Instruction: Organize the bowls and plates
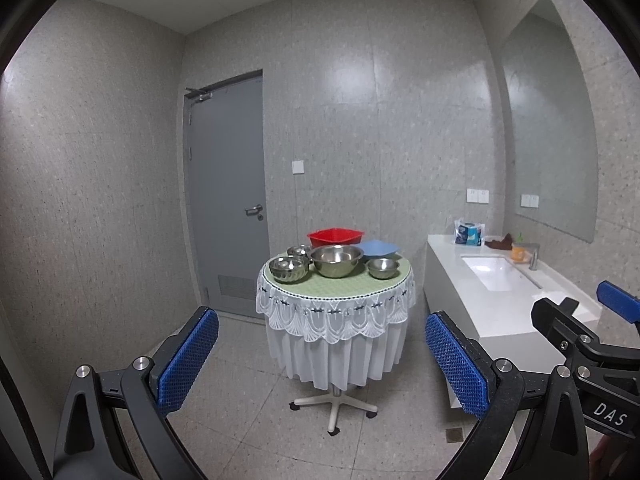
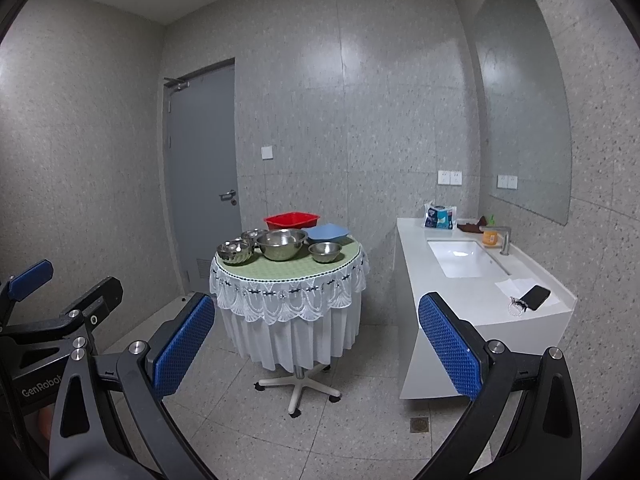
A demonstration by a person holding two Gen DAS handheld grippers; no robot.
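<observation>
A small round table (image 1: 340, 285) (image 2: 280, 270) with a green top and white lace skirt stands some way ahead. On it sit a large steel bowl (image 1: 337, 259) (image 2: 281, 242), a fluted steel bowl (image 1: 289, 269) (image 2: 236, 251), a small steel bowl (image 1: 383, 268) (image 2: 325, 251), another steel bowl (image 1: 299, 250) (image 2: 253, 235) behind, a red basin (image 1: 335, 237) (image 2: 292, 220) and a blue plate (image 1: 379, 249) (image 2: 327, 233). My left gripper (image 1: 322, 354) and right gripper (image 2: 312, 338) are both open, empty and well short of the table.
A white counter (image 2: 472, 300) with a sink (image 2: 466, 264) runs along the right wall, holding a tap (image 2: 505, 240), an orange cup (image 2: 490, 237), a packet (image 2: 440, 217) and a black phone (image 2: 536, 297). A grey door (image 1: 228, 200) is at the back left. A floor drain (image 2: 419, 424) lies near the counter.
</observation>
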